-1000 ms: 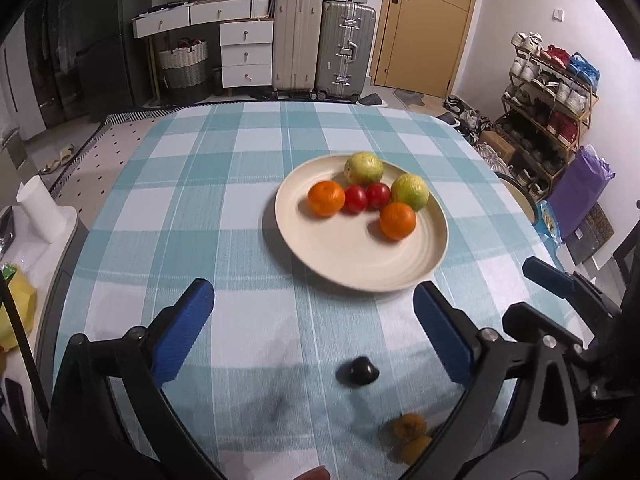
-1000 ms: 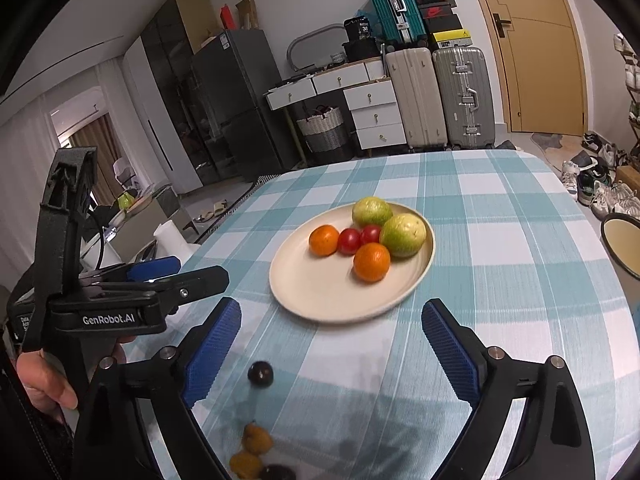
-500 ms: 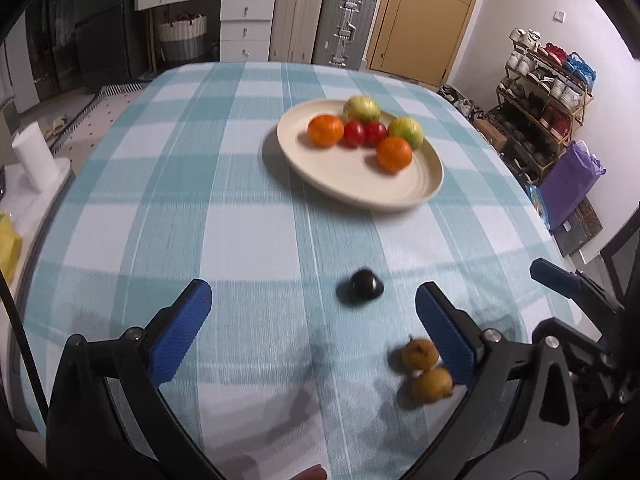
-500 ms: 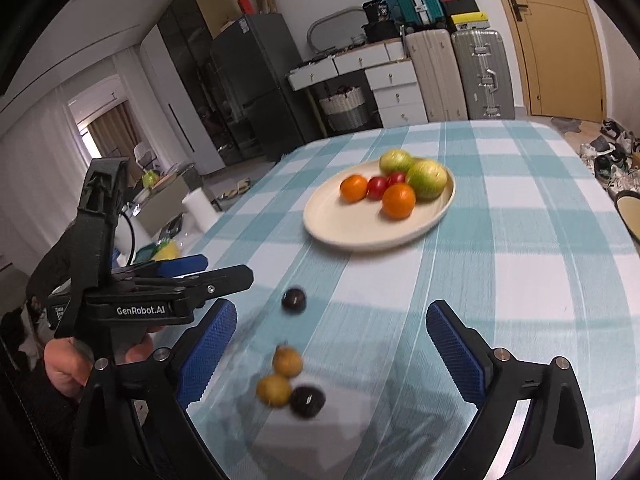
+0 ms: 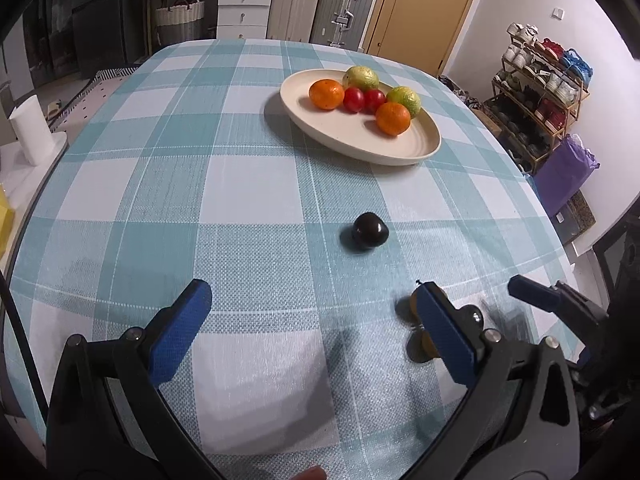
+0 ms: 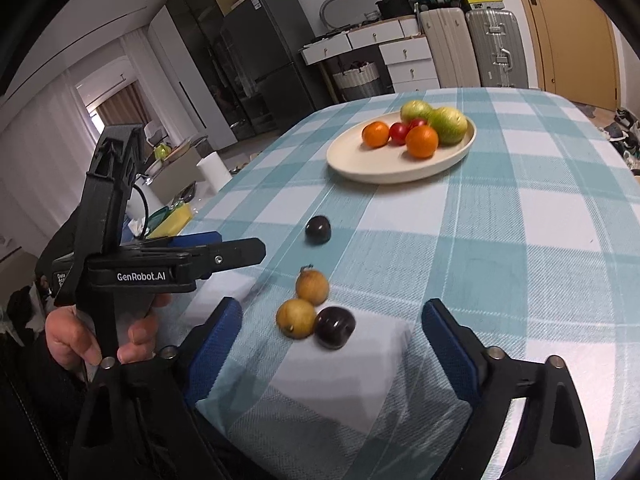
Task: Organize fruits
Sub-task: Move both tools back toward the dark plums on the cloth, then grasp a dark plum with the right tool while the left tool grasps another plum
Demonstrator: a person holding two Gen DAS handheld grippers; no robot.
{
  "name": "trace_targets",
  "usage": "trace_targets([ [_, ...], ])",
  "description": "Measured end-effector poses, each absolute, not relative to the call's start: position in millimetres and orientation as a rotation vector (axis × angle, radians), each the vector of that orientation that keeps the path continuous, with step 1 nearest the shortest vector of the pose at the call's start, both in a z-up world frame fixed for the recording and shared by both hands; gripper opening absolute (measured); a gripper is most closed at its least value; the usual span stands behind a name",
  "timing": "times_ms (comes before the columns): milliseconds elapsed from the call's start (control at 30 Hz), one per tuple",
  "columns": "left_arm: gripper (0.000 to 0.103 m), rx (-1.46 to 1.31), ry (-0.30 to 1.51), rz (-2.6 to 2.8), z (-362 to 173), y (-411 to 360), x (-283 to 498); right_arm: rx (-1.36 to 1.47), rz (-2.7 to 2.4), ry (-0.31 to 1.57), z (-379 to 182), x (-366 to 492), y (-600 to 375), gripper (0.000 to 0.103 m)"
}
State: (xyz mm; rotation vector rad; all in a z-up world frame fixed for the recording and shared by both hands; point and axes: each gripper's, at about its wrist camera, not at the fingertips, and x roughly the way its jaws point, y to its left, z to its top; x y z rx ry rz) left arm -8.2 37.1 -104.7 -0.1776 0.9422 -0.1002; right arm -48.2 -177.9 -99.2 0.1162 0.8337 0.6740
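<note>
With both the left tongs [image 5: 312,328] and right tongs [image 6: 332,344] gaping wide and empty, I feared nudging the round loose fruits [image 6: 314,312] at lower centre, rolling them off the worktop [image 6: 520,240]

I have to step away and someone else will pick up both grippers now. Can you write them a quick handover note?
Left gripper and right gripper: both open, holding nothing, hovering above the table.
Plate already holds two oranges, two green fruits and two red ones.
Still loose on the tablecloth: lone dark fruit, plus a cluster of two yellow-brown fruits and another dark fruit nearest the right gripper.
Left: move these four to the plate.
</note>
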Motion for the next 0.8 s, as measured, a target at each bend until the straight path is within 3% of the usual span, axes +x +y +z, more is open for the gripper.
trace_targets([
  [400,0.101,-0.185,0.945,-0.110,-104,40,-7,0.105,0.710,0.893,-113,-45,-171,0.052],
  [667,0.101,-0.189,0.948,-0.113,-105,38,-5,0.121,0.727,0.910,-119,-42,-172,0.040],
  [800,0.101,-0.193,0.953,-0.112,-106,39,-3,0.108,0.733,0.901,-119,-42,-171,0.028],
])
